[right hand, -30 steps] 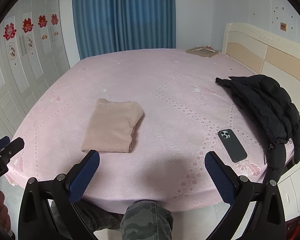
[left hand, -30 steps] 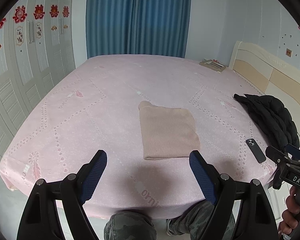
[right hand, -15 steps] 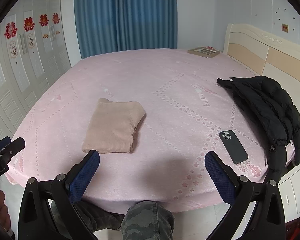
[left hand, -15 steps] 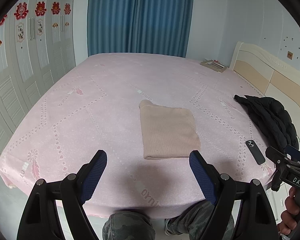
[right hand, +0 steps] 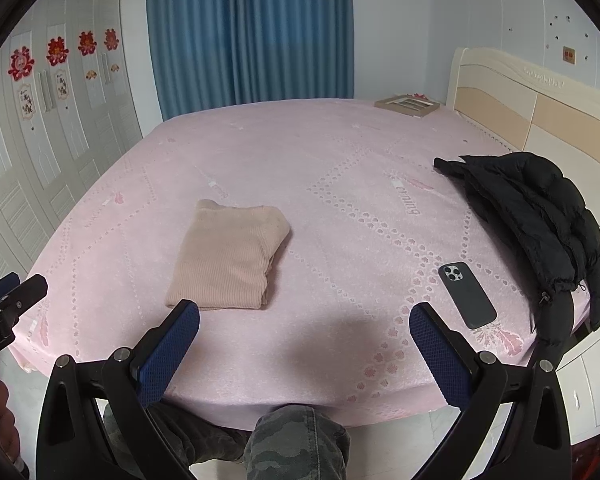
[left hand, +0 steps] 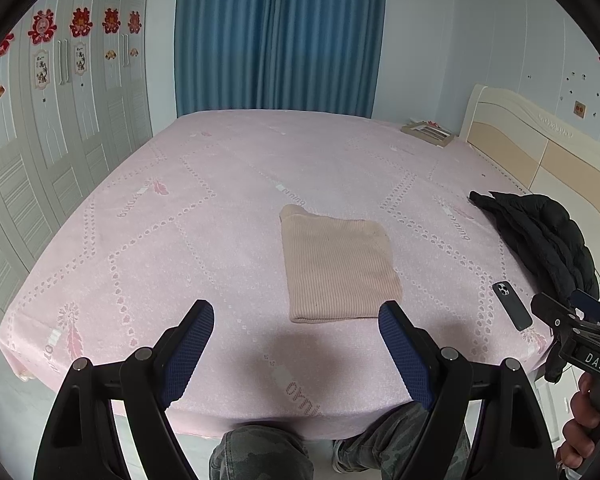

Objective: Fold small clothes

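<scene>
I've got both jaws wide and empty, left gripper [left hand: 296, 320] and right gripper [right hand: 304, 322], above the bed edge; the folded beige ribbed-knit garment [left hand: 338, 268] lies on the pink patterned bedspread [left hand: 148, 248].

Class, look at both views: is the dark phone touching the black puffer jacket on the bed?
Apart. The right wrist view shows a clear strip of pink bedspread between the phone and the black puffer jacket.
</scene>
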A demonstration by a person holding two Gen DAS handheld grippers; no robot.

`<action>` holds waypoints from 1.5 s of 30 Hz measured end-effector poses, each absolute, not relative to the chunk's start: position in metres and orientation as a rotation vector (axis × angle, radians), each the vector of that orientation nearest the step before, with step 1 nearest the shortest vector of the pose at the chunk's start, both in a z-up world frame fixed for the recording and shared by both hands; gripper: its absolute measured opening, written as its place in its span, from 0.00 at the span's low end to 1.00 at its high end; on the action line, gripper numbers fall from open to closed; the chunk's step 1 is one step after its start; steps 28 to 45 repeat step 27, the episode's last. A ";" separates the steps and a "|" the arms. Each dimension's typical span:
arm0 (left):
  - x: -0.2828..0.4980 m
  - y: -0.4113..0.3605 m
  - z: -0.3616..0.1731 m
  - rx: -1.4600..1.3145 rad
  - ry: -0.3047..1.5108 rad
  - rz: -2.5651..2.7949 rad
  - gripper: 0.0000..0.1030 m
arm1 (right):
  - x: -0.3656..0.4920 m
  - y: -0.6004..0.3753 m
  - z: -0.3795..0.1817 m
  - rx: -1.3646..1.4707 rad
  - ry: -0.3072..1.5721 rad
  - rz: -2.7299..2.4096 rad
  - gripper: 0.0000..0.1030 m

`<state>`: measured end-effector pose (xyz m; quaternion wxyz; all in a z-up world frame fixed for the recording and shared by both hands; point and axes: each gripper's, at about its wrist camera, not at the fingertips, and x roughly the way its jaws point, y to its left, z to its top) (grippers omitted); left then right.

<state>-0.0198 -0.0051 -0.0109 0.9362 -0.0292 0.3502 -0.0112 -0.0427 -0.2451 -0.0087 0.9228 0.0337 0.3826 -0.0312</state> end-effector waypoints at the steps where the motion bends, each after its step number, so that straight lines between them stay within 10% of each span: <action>1: -0.020 -0.005 -0.011 -0.058 0.715 -0.022 0.81 | -0.043 -0.245 -0.009 0.069 0.786 -0.062 1.00; 45: -0.012 -0.003 -0.007 -0.048 0.705 -0.019 0.82 | -0.041 -0.247 -0.004 0.074 0.756 -0.039 1.00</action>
